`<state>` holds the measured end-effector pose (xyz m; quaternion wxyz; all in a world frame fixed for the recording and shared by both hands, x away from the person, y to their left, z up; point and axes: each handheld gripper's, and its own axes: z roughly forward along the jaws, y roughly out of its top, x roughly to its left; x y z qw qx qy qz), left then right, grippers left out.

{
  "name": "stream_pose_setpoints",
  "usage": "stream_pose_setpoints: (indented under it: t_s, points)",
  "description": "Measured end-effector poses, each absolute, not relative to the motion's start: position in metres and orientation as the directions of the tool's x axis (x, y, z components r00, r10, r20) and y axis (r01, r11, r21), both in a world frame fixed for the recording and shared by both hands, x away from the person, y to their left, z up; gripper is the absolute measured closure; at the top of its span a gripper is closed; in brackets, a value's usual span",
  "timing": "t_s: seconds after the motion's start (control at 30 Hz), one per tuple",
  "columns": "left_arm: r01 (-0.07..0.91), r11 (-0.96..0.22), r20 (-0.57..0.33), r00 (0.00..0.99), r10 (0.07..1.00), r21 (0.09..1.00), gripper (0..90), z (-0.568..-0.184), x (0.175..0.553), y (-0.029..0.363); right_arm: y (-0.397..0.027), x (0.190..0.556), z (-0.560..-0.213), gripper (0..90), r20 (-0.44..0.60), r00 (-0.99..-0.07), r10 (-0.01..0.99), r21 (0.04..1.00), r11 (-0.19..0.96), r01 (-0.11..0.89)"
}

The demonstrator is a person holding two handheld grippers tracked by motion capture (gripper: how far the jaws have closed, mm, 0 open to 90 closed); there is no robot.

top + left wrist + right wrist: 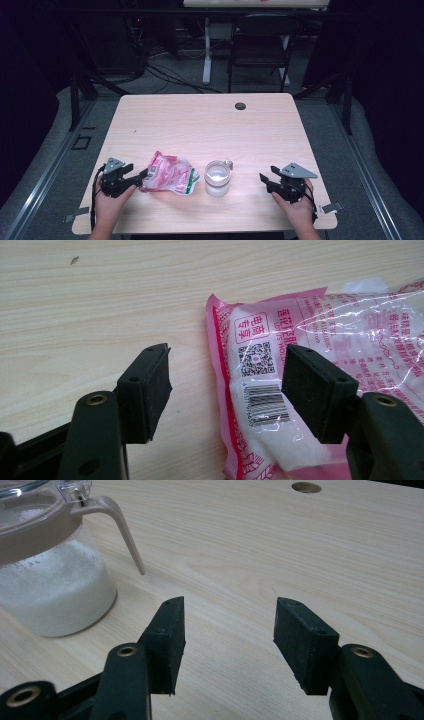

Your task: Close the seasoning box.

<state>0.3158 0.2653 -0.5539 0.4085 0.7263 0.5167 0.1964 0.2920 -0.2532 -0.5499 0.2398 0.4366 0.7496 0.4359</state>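
Observation:
A pink and clear plastic bag [169, 173] of white powder lies flat on the table, left of centre; its barcode end [262, 390] faces my left gripper. My left gripper [141, 175] [227, 390] is open, its jaws straddling the bag's near edge without gripping it. A glass jar [217, 178] holding white powder, with a beige collar, a lever handle and a clear lid, stands right of the bag [47, 565]. My right gripper [265, 178] [227, 642] is open and empty, resting to the right of the jar, apart from it.
The light wooden table [200, 120] has a round cable hole [240, 106] [306, 487] near its far edge. A dark folding chair [260, 47] and cables sit on the floor beyond the table.

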Motion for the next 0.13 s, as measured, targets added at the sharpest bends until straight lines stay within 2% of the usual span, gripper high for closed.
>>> stream_pose_setpoints:
  t_s: [0.13]
  points:
    - [0.591, -0.131, -0.138, 0.388, 0.911, 0.796, 35.5, -0.5539, 0.3163, 0.2651, -0.2538, 0.2934, -0.5512, 45.6, 0.023, -0.501, 0.865, 0.861, 0.237, 0.449]
